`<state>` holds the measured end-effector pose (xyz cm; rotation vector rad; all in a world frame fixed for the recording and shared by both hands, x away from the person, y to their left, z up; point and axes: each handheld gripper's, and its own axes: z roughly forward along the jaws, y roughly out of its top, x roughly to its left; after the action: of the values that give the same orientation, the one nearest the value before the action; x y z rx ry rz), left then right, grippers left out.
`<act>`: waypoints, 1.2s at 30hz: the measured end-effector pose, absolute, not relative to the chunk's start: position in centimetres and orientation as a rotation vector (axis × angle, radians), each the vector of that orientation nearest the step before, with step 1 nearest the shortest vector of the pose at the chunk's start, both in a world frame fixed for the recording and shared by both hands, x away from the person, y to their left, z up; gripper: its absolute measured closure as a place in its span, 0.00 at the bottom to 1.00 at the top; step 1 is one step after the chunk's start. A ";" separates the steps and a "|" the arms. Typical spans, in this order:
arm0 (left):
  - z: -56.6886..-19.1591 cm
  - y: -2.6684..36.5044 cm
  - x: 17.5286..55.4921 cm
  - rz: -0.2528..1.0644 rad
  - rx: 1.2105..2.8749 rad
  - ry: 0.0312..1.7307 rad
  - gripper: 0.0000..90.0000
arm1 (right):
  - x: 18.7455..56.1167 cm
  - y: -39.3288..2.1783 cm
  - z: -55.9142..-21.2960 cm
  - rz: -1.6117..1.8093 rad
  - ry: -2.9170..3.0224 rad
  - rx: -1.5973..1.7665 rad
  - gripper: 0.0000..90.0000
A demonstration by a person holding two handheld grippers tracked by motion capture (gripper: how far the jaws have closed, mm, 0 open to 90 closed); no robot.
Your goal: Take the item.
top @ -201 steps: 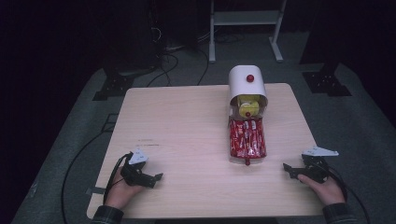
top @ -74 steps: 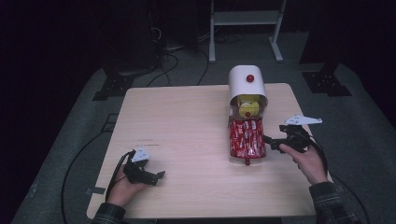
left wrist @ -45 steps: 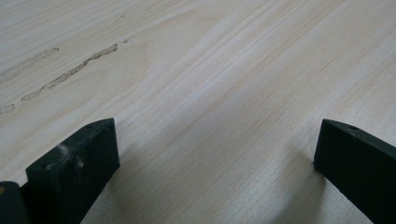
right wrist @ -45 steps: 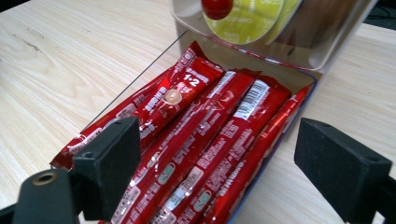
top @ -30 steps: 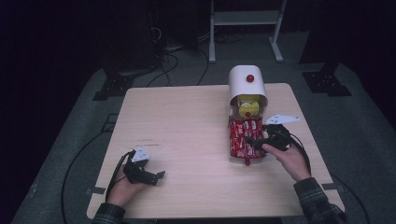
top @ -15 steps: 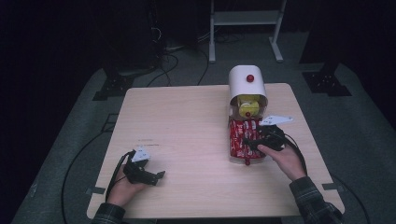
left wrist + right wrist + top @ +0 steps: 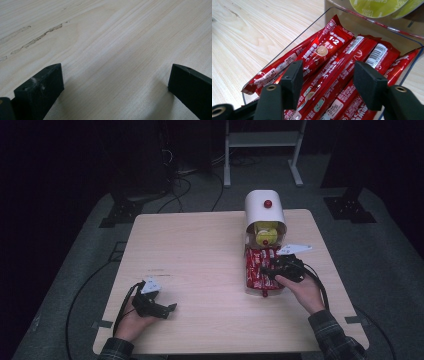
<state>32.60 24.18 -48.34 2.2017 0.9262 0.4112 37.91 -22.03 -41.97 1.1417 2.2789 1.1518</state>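
Red glossy foil stick sachets (image 7: 329,72) lie piled right under the right gripper (image 7: 325,75), its black jaws spread wide astride the top ones, nothing held; they look light, thin, crinkly and probably slippery, so best pinched across the middle of one stick. They sit in a clear plastic tray (image 7: 287,45), and just beyond it are green-lidded round capsules (image 7: 374,5) under a white dispenser (image 7: 264,207). The left gripper (image 7: 115,82) is well apart, also wide and empty, low over pale wood-grain table (image 7: 105,37).
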 end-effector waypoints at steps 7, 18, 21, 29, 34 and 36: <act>-48.3 24.2 32.6 0.410 2.202 0.926 0.00 | 37.9 -22.0 -42.1 1.125 2.266 1.149 0.58; -48.3 24.2 32.6 0.410 2.202 0.926 0.00 | 38.1 -22.4 -42.1 1.135 2.273 1.209 0.70; -48.3 24.2 32.6 0.410 2.202 0.926 0.00 | 38.1 -22.5 -42.1 1.141 2.275 1.225 0.72; -48.3 24.2 32.6 0.408 2.202 0.928 0.00 | 38.1 -22.9 -42.1 1.143 2.285 1.273 0.87; -48.3 24.1 32.6 0.408 2.202 0.928 0.00 | 38.3 -23.2 -42.2 1.153 2.290 1.289 0.92; -48.3 24.2 32.6 0.408 2.202 0.928 0.00 | 38.3 -23.2 -42.2 1.155 2.291 1.299 0.94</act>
<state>32.55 24.15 -48.33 2.2016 0.9278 0.4077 38.30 -23.24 -42.15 1.2994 2.2906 1.1548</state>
